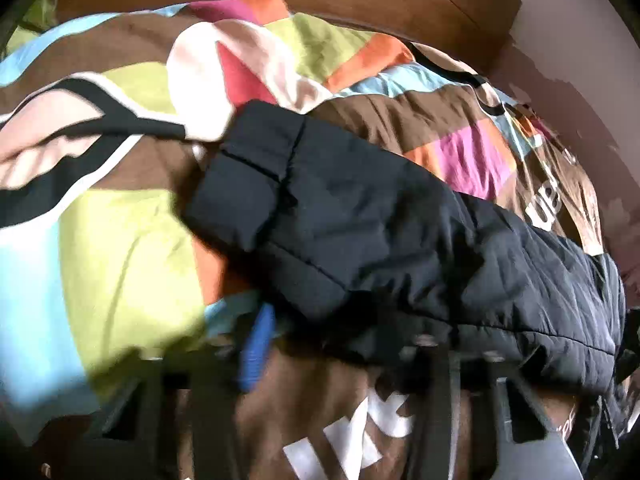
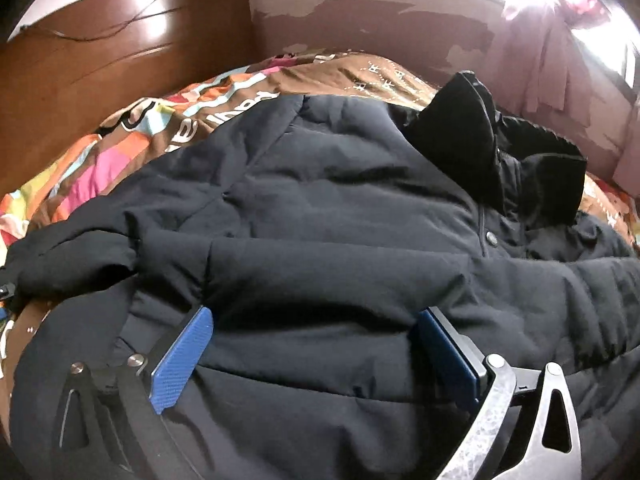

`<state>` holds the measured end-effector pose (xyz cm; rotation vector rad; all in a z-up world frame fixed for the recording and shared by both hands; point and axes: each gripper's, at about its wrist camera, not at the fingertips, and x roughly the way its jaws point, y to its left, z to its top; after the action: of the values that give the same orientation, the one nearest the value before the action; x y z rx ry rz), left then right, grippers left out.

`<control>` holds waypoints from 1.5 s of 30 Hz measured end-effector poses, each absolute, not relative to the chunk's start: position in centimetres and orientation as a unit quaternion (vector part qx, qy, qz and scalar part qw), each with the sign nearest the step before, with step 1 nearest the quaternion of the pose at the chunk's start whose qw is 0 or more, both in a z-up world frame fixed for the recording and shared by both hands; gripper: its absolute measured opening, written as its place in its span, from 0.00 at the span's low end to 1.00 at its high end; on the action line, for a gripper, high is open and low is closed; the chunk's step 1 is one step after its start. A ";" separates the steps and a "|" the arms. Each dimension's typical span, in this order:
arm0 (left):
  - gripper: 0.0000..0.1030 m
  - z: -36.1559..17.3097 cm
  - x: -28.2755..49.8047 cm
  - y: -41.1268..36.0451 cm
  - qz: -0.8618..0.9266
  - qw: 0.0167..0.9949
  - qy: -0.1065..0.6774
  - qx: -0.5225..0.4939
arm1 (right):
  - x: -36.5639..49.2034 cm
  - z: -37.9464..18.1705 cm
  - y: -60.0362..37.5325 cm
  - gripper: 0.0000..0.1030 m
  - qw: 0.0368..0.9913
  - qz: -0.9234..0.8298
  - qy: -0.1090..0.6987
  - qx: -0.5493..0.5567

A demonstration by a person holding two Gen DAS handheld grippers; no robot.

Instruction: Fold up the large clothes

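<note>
The left gripper [image 1: 340, 344] points steeply down at the bed, its frame blurred along the bottom of the left wrist view. One blue pad [image 1: 256, 348] shows at the near edge of the black puffer jacket [image 1: 380, 232]; the other finger is hidden under the jacket's padded sleeve, which lies across the jaws. The jaws stand narrow, but through the blur I cannot tell whether they press on the fabric.

The right gripper [image 2: 316, 344] tilts down over the jacket's [image 2: 320, 208] body. Its jaws stand wide, one blue pad [image 2: 182, 364] on the left and the other on the right, with a swell of the quilted cloth rising between them; the pads do not pinch it.

The jacket lies spread on the bed over a quilt [image 1: 120, 232] of bright patches: lime, sky blue, brown, pink and orange, with white lettering. Its dark fleece-lined collar [image 2: 480, 148] stands up at the far right of the right wrist view, a snap button [image 2: 491, 237] just below it. A polished wooden headboard [image 2: 100, 64] closes the far end of the bed, with a thin wire [image 2: 132, 16] draped across it. Beyond is a pink wall [image 2: 380, 20] with peeling paint, and glare from a window at the upper right.
</note>
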<state>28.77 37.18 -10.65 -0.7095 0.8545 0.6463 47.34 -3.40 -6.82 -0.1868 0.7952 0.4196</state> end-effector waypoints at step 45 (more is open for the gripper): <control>0.00 5.3 38.4 -0.5 -0.147 0.959 0.243 -0.003 | 39.1 -1.2 -28.5 1.00 0.930 0.153 0.311 0.119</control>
<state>38.43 -0.48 5.26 -0.0059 0.4923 -0.2976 39.07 -28.51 -1.23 0.2435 0.6374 0.3140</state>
